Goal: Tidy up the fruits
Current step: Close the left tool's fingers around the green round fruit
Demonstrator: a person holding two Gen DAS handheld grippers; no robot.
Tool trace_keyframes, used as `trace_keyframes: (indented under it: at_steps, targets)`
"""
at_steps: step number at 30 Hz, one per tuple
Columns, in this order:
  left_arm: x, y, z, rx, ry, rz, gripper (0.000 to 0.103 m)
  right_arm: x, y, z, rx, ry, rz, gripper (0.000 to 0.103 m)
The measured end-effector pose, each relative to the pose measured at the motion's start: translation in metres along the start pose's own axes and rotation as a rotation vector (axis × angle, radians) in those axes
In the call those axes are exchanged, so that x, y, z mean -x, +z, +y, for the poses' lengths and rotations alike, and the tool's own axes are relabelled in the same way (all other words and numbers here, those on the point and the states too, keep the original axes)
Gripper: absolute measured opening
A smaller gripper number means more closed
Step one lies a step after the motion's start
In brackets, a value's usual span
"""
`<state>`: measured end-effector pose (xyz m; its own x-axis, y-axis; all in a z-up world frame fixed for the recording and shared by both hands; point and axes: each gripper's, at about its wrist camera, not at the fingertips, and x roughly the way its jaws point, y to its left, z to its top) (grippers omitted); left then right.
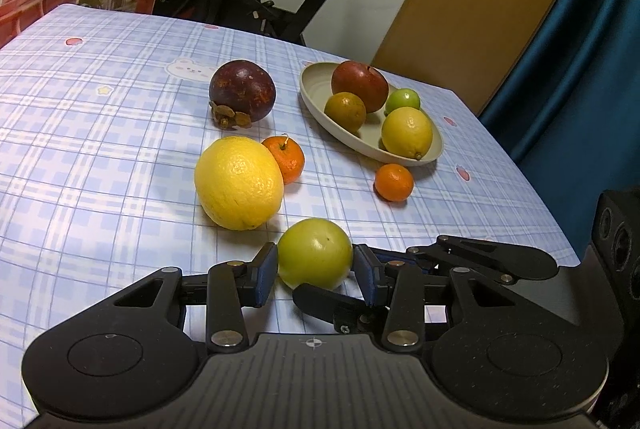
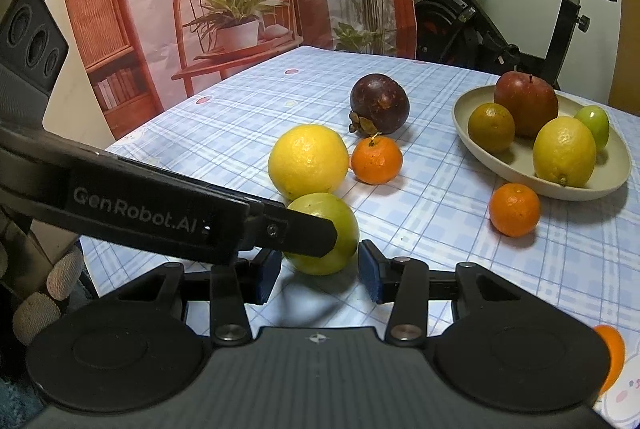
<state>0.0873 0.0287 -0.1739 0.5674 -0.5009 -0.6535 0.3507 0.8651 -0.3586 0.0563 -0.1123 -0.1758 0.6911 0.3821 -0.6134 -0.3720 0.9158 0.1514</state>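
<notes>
Partly hidden by the left gripper clamping it, the green fruit fronts the open, empty right gripper.

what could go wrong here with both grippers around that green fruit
1. The left gripper is shut on the round green fruit; smooth skin could slip on lifting.
2. The open right gripper sits close beside it, so the two could collide.
3. The large lemon lies just behind and may get knocked, and so may the tangerine touching it.
</notes>
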Motion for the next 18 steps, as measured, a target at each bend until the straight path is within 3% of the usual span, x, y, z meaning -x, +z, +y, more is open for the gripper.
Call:
trace_keyframes:
  at_steps: [11, 14, 18]
  targets:
    - [-0.001, 0.000, 0.002, 0.010, 0.003, -0.001, 0.045, -0.003, 0.000, 0.001, 0.001, 0.001, 0.006, 0.046]
    - [-0.001, 0.000, 0.002, 0.011, 0.007, -0.002, 0.045, -0.006, 0.001, 0.001, 0.005, -0.010, 0.005, 0.052]
    - [-0.002, 0.000, -0.001, -0.009, 0.006, 0.004, 0.045, -0.012, 0.002, -0.002, -0.011, -0.002, 0.018, 0.048]
